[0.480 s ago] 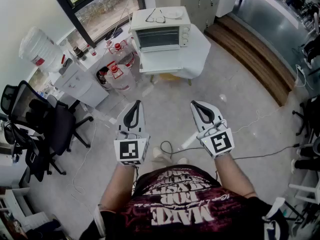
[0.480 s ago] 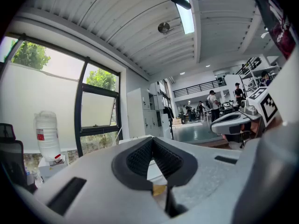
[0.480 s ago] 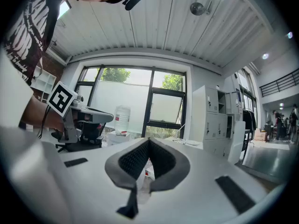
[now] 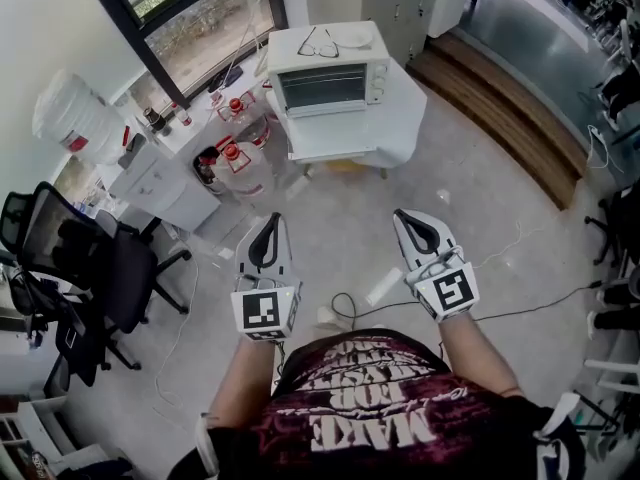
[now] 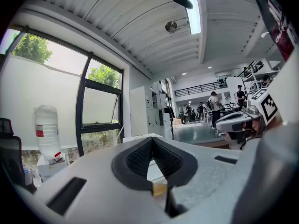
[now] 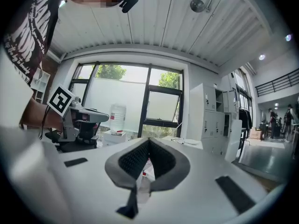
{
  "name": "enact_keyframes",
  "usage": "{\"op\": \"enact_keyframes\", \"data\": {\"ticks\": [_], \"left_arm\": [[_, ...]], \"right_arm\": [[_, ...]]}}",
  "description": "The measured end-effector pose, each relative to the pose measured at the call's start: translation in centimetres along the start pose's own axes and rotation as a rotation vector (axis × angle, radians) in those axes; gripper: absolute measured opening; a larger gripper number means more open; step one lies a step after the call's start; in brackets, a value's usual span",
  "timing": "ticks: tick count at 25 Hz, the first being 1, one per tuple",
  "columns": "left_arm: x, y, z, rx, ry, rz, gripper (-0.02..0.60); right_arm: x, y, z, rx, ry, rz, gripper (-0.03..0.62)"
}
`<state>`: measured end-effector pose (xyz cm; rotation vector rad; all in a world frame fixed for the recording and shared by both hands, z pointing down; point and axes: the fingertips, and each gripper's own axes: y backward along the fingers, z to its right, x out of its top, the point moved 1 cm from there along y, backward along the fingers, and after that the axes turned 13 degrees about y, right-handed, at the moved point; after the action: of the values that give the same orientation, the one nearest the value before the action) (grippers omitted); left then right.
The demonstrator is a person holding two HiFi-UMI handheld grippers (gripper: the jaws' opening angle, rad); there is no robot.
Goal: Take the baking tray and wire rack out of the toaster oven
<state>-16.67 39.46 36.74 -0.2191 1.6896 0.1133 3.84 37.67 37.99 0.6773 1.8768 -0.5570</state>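
A white toaster oven (image 4: 325, 73) stands on a white table (image 4: 350, 133) at the far side of the room, its glass door closed. Tray and rack are hidden behind the dark door. A pair of glasses (image 4: 318, 40) and a small plate (image 4: 350, 36) lie on the oven's top. Both grippers hang over the floor, well short of the table and pointing toward the oven. My left gripper (image 4: 272, 217) (image 5: 152, 139) is shut with nothing in it. My right gripper (image 4: 402, 215) (image 6: 148, 140) is also shut and empty. The right gripper view shows the oven top (image 6: 189, 143) ahead.
Two red-capped cylinders (image 4: 232, 158) stand left of the table beside a white cabinet (image 4: 160, 183). A black office chair (image 4: 90, 258) sits at the left, and a large water bottle (image 4: 65, 103) beyond it. A wooden step (image 4: 500, 98) runs along the right. A cable (image 4: 345, 303) lies on the floor.
Both grippers sit a little lower in the head view and the oven looks slightly nearer. The jaws stand as before.
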Motion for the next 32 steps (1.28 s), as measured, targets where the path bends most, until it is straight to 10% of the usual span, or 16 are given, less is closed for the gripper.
{"op": "enact_keyframes", "data": {"ticks": [32], "left_arm": [[-2.2, -1.5, -4.6, -0.079, -0.002, -0.060, 0.006]], "right_arm": [[-0.3, -3.1, -3.5, -0.022, -0.087, -0.037, 0.003]]}}
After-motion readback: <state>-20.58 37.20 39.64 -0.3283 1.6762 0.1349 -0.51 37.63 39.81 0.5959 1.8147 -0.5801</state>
